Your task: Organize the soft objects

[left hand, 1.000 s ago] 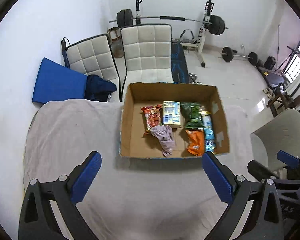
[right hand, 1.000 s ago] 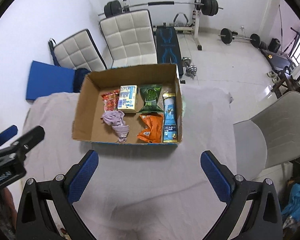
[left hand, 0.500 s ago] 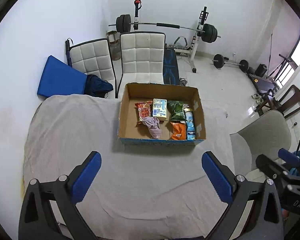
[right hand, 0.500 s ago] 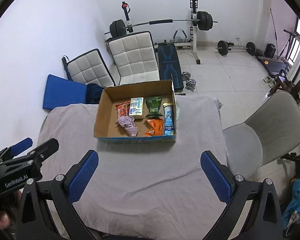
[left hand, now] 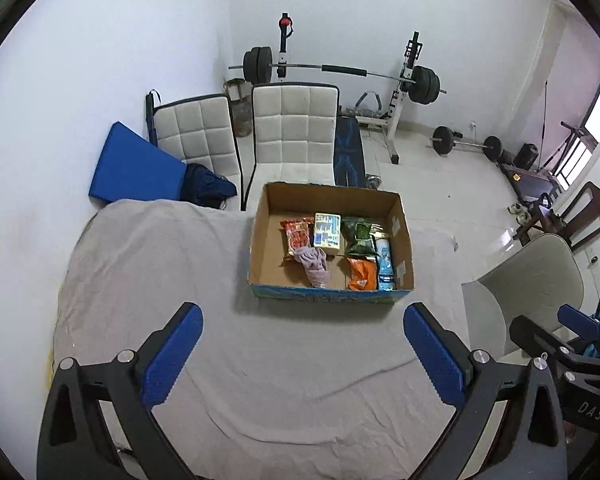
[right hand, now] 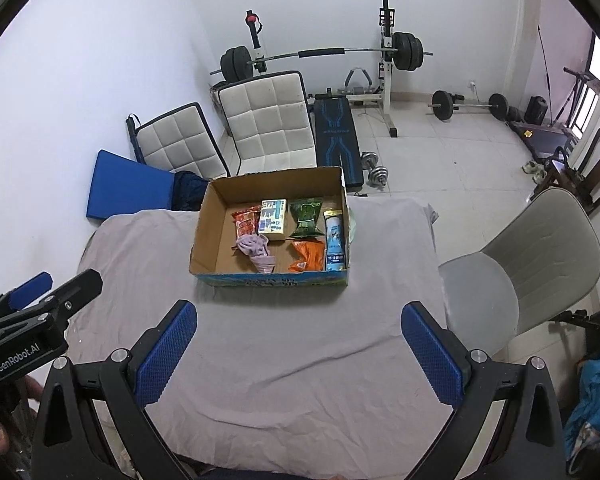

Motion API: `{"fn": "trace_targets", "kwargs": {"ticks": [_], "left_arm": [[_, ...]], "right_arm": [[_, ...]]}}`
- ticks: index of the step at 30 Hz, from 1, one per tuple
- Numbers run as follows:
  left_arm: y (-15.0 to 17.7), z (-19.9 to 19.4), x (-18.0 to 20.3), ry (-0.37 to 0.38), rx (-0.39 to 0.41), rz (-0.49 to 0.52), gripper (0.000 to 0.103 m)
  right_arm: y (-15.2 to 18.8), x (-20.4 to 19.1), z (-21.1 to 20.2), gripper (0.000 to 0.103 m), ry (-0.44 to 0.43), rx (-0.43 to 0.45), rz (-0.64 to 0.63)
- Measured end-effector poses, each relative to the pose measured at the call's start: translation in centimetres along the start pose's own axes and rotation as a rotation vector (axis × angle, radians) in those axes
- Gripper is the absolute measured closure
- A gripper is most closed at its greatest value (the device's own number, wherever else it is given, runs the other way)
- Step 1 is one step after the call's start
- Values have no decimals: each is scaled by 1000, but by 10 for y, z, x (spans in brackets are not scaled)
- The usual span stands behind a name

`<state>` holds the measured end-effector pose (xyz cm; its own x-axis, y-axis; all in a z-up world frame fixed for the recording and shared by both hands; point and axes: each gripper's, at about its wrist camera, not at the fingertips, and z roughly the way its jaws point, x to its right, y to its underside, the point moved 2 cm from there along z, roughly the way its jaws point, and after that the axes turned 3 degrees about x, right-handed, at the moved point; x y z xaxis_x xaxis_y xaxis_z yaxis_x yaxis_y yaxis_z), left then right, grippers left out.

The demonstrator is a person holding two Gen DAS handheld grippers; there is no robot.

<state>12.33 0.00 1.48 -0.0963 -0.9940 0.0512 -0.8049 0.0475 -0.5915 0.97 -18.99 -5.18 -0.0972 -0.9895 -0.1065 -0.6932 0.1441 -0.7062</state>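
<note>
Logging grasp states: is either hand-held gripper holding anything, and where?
Nothing is held. The left hand-held gripper and right hand-held gripper are both open above the cloth.

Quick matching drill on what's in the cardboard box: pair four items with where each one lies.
Items:
1. crumpled lilac cloth
2. tall light-blue packet
3. dark green snack bag
4. red snack packet

Places in the open cardboard box:
A. against the right wall
B. far row, furthest left
C. near the front, left of the orange bag
D. far row, between the yellow-and-blue carton and the right-hand packet

Pairs: 1-C, 2-A, 3-D, 4-B
</note>
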Motion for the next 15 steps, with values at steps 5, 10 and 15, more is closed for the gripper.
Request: {"fn": "trace_targets", "kwargs": {"ticks": [5,10,15], "left_arm": [[-2,2,-3,-17,9,-7,0],[-3,2,-5,-31,22,-7,0],[-2,3,-3,-34,18,9,0]], "right_arm": [[-3,0,4,0,34,24,-1],[-5,-3,7,0,49,38,-3],[-8,-4,10,0,66,47,-6]]}}
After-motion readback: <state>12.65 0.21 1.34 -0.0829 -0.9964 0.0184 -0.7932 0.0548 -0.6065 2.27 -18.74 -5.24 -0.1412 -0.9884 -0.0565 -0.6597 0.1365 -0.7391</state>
